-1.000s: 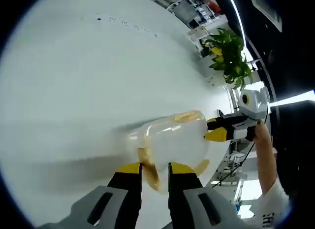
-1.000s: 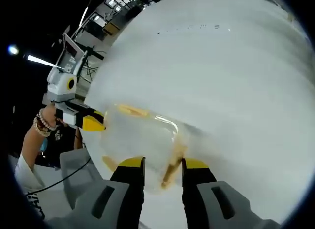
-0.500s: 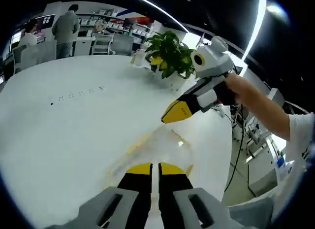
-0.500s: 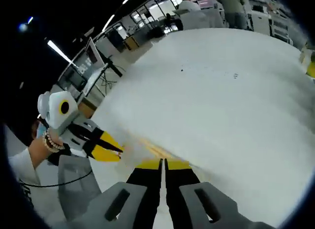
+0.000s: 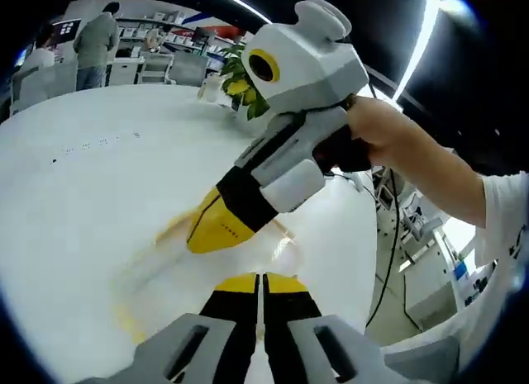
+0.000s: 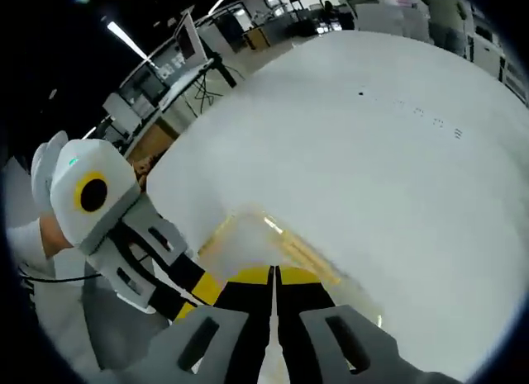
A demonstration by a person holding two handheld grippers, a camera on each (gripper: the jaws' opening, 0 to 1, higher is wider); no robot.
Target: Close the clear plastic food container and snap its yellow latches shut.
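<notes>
Both clenched, left gripper [image 5: 259,282] and right gripper [image 6: 274,277] over clear container [image 6: 273,244], white table [image 6: 388,161]

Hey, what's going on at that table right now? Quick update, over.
Left gripper and right gripper both shut, tips over the clear container on the white table. Yellow latches blurred, state unclear. Nothing in the way.

We look close along each gripper's jaws, down at the white table [image 5: 74,202]; both views share the clear container [image 6: 273,244] from opposing sides.
</notes>
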